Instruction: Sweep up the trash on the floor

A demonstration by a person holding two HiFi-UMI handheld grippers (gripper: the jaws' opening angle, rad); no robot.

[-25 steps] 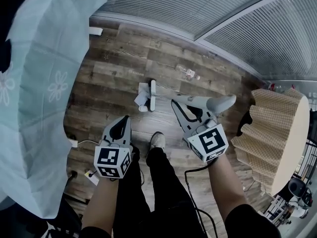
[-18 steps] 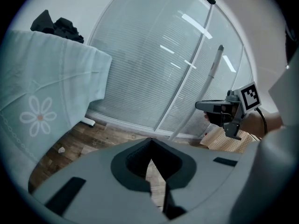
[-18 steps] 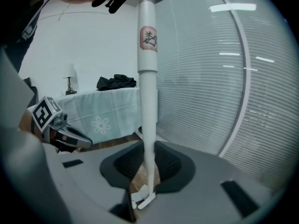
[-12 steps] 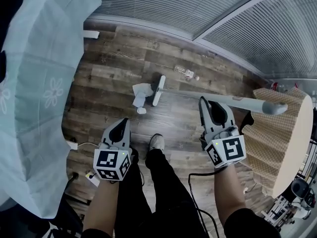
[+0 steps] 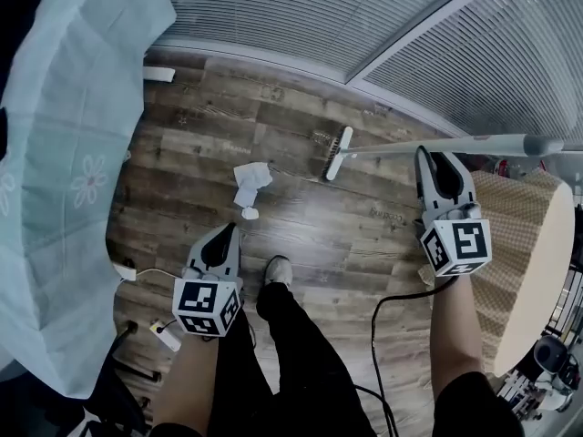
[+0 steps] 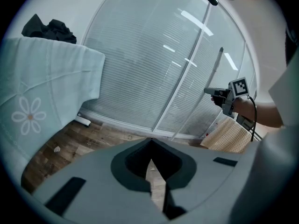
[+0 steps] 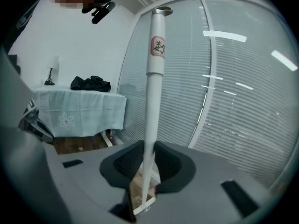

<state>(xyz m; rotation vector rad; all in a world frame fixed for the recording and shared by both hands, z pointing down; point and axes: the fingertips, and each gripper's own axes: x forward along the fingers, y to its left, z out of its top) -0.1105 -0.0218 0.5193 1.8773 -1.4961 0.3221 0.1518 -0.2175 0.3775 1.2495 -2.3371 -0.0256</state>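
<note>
Standing at bottom centre: person's dark trouser legs, one shoe [image 5: 276, 269] planted on the wood floor [image 5: 310, 235].

Left tool [image 5: 221, 235], lower left of centre: jaws closed tip to tip, nothing held, pointed out over bare floor.

Right tool [image 5: 437, 159], right of frame and higher: jaws clamped on the grey broom handle [image 5: 474, 142]. The right gripper view shows the pole running up between the pads. The handle lies roughly level across the upper right of the head view.

Trash, centre of frame: small white scrap [image 5: 249, 213] just ahead of the left tool, with crumpled white paper [image 5: 250, 178] just beyond it. Both lie loose on the floor.

Broom head [image 5: 338, 153], upper centre: down at the floor, right of the paper and apart from it.

Worktop under a pale blue flower-print cloth [image 5: 73, 153] fills the left edge. A beige woven object [image 5: 524, 262] sits at the right edge. Slatted blinds [image 5: 301, 16] run across the top.
</note>
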